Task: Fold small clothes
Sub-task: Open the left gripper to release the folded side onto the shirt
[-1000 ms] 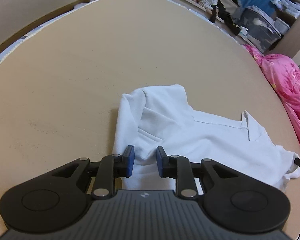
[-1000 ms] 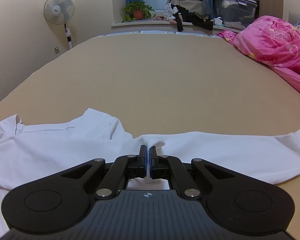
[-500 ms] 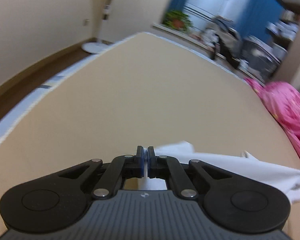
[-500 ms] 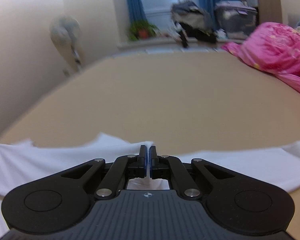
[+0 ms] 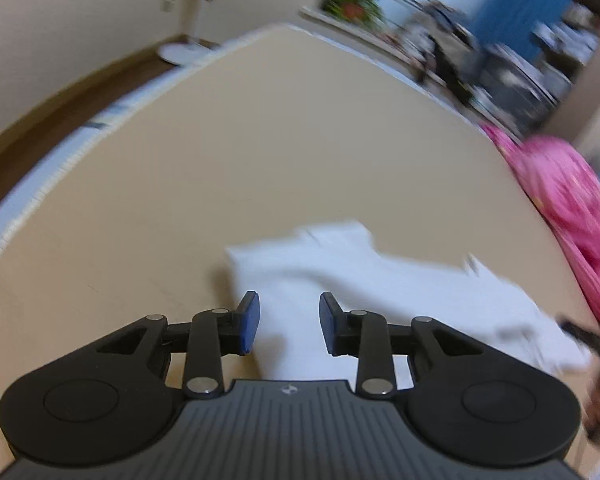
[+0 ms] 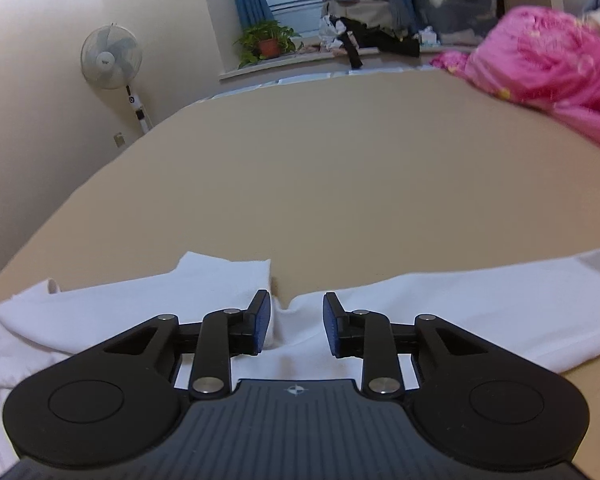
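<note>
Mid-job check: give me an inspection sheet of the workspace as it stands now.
Surface: tan bed, bare beyond the shirt.
Job's things: white shirt lying at the near edge, rumpled.
Clutter: pink quilt at the right side.
Grippers: left gripper open over the shirt; right gripper open over the shirt; neither holds it.
Cables: nothing seen.
Surroundings: fan, plant, clothes pile, storage bin by the window.

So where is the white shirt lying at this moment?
The white shirt lies on the tan bed, spread under both open grippers in both wrist views, with the pink quilt off to its right.
</note>
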Demonstrator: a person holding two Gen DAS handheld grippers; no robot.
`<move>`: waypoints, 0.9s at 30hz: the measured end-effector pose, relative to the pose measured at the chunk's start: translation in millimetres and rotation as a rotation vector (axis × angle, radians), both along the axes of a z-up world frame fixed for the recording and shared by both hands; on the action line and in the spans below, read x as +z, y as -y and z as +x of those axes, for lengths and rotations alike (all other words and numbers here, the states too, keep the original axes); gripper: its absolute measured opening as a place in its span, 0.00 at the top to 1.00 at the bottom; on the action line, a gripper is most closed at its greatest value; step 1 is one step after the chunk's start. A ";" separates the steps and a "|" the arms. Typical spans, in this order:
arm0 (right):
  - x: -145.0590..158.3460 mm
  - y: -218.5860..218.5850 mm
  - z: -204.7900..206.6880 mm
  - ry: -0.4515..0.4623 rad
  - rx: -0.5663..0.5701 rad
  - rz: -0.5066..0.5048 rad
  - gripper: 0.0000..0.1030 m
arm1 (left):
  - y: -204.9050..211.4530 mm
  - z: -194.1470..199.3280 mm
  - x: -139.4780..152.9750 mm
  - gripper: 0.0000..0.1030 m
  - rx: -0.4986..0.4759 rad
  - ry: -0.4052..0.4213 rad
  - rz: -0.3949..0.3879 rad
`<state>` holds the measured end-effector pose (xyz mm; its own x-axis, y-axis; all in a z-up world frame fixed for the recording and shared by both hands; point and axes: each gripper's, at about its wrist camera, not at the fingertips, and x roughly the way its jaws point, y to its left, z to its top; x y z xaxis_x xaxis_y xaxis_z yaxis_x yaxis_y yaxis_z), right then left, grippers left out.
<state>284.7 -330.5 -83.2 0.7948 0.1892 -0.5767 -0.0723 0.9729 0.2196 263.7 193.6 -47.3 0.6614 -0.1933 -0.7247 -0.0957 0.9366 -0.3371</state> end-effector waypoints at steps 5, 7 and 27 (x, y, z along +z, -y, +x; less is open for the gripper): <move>-15.9 -5.9 17.3 -0.036 0.021 0.044 0.61 | 46.1 -26.2 0.1 0.46 -0.187 -0.004 0.132; -23.6 -10.0 24.6 -0.061 0.029 0.047 0.61 | 63.1 -32.4 -11.7 0.43 -0.254 -0.009 0.226; 3.0 -7.1 -30.7 -0.200 -0.030 -0.200 0.94 | 20.6 -79.7 -24.8 0.82 -0.341 -0.094 0.312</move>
<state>254.0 -323.4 -80.2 0.6647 0.0335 -0.7464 -0.0168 0.9994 0.0300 184.0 173.0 -72.0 0.5270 -0.1519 -0.8362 0.2183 0.9751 -0.0395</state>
